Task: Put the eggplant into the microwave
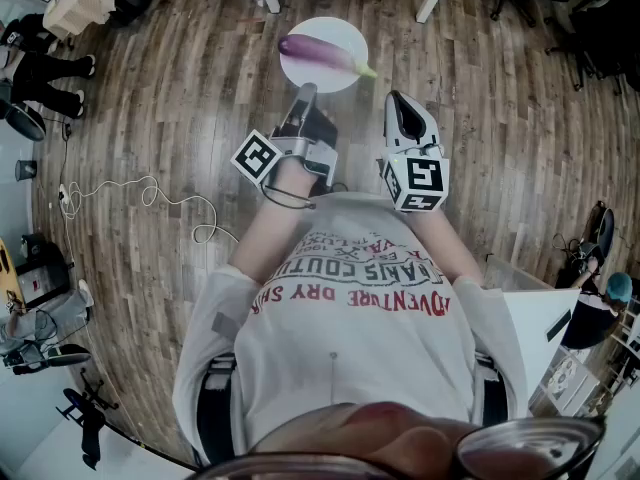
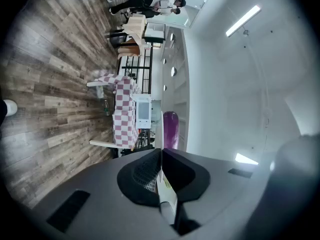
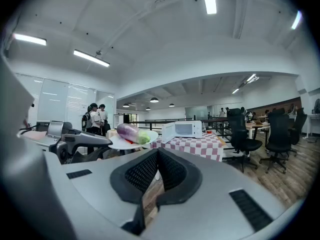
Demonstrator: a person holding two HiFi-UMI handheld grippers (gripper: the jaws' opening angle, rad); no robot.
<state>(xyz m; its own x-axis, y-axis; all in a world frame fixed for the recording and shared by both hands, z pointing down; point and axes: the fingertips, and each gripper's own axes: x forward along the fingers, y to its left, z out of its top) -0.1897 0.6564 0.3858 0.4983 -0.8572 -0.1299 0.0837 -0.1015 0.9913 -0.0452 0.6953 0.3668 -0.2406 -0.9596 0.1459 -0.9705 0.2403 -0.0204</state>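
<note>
The left hand-held gripper [image 1: 304,96] is clamped on the near rim of a white plate [image 1: 345,30], its jaws pressed tight on the thin edge. The eggplant [image 1: 318,52] lies across that plate, green stem end toward the right, carried in the air above the wood floor [image 1: 150,98]. Gripping the rim rather than the eggplant makes the plate serve as a tray, though a hold on one side leaves the weight hanging out beyond the jaws; the plate looks roughly level. The right hand-held gripper [image 1: 402,103] is closed on nothing, held beside the left one and clear of the plate; probably it is kept free for the door. The microwave [image 3: 183,129] stands ahead on a counter [image 3: 200,146] with a checked cloth, well apart from the plate; the eggplant is not yet inside.
</note>
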